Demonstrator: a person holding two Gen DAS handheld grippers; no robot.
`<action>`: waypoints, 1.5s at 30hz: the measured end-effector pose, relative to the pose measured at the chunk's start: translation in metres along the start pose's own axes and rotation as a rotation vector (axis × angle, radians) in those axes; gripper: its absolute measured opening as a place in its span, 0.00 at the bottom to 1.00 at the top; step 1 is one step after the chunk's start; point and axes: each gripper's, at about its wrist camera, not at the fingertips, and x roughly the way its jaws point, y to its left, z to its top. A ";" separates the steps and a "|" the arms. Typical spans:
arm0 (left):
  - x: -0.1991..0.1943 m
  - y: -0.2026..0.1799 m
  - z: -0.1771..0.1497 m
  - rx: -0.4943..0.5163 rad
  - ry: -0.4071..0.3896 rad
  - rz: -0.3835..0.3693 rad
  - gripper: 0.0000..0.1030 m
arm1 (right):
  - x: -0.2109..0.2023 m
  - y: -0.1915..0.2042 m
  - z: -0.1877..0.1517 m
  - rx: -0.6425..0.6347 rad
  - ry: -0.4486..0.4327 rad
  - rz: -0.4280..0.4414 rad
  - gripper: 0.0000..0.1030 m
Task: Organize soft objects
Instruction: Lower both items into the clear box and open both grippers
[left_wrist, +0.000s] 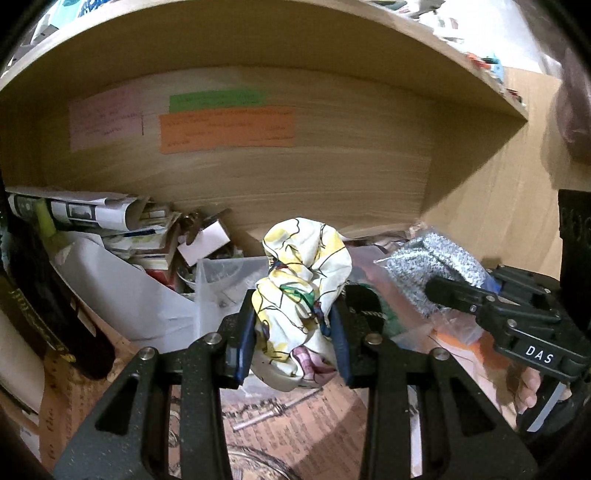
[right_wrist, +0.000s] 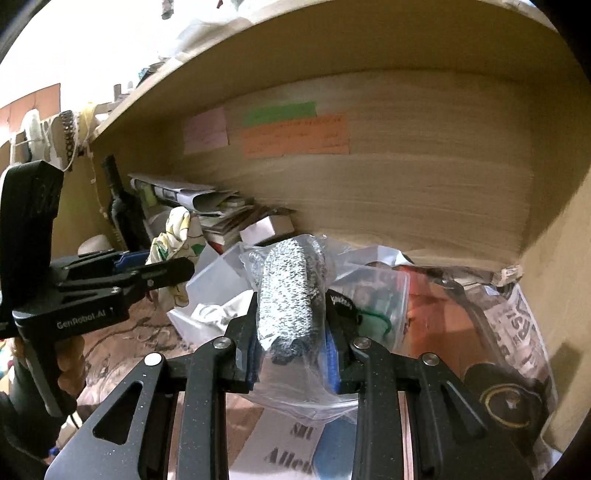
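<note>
Left wrist view: the left gripper (left_wrist: 295, 332) is seen pinching a crumpled floral cloth (left_wrist: 301, 295) between its blue pads (left_wrist: 245, 343), the cloth bulging up above the fingers. The cloth is held in front of the wooden shelf back panel (left_wrist: 332, 177), on which pink, green and orange paper notes (left_wrist: 227, 129) are stuck. Below the panel, to its left, a heap of papers and booklets (left_wrist: 110, 221) is piled, with a clear plastic container (left_wrist: 221, 280) near the cloth.

In the right wrist view, the right gripper (right_wrist: 291, 354) is closed on a speckled grey knit roll (right_wrist: 288, 295) wrapped in a clear plastic bag (right_wrist: 295, 398). The roll is held upright below the same panel (right_wrist: 406, 192), to the right of the cloth (right_wrist: 173, 236), the two well apart. A printed plastic bag (right_wrist: 517, 325) lies at the panel's right foot.
</note>
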 end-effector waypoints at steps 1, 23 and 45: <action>0.002 0.002 0.000 -0.001 0.002 0.005 0.34 | 0.004 -0.001 0.001 0.001 0.004 -0.001 0.25; 0.095 0.024 -0.018 -0.034 0.237 0.015 0.49 | 0.084 0.000 -0.016 -0.046 0.191 -0.004 0.31; -0.010 0.008 0.006 0.002 -0.056 0.068 0.69 | -0.005 0.004 0.016 -0.025 -0.041 -0.062 0.68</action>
